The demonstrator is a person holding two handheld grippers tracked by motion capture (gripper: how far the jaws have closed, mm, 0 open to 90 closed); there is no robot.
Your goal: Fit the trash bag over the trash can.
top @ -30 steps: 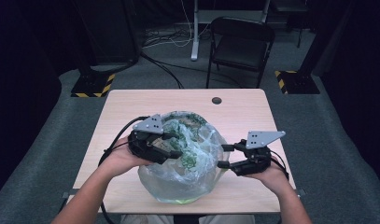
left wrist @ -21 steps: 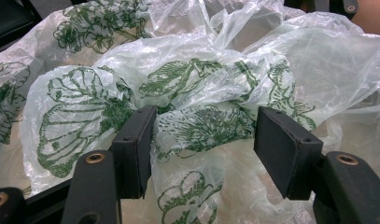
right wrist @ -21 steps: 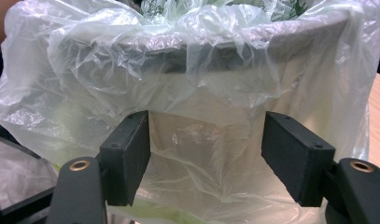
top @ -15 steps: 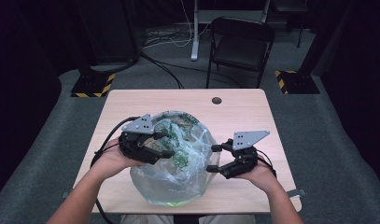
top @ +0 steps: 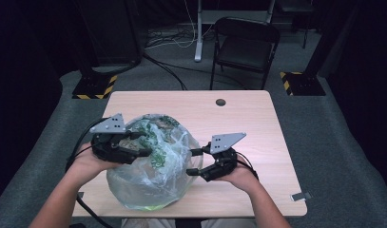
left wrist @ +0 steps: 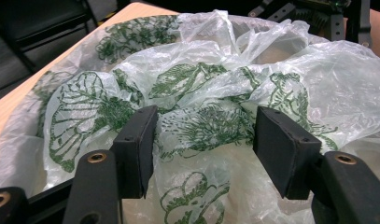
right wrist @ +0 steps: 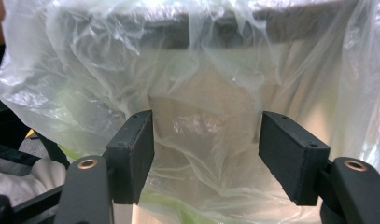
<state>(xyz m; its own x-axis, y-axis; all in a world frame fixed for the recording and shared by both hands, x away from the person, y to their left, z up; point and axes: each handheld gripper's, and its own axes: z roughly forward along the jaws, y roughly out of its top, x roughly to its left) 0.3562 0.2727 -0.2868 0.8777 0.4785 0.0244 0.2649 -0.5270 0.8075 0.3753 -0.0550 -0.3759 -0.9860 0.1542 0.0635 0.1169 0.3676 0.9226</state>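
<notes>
The clear plastic bag [top: 153, 166] printed with green leaf patterns sits puffed up near the front edge of the counter [top: 257, 118], between the person's two hands. The left tongs [top: 134, 151] lie over the bag's upper left side, jaws standing about half apart with a bunched fold of printed film between them; the pads do not appear to pinch it. The right tongs [top: 195, 162] face the bag's right flank, jaws wide apart and having just eased a little closer, with smooth film bulging into the gap but nothing gripped. The step in hand looks like taking hold of the bag on both sides. To do it well, each pair of tongs should gather a real pleat of film rather than a taut single layer, which would likely slip out. Close the left on the crumpled ridge first, then pinch the right lower down, keeping the pull gentle so the thin plastic does not tear.
</notes>
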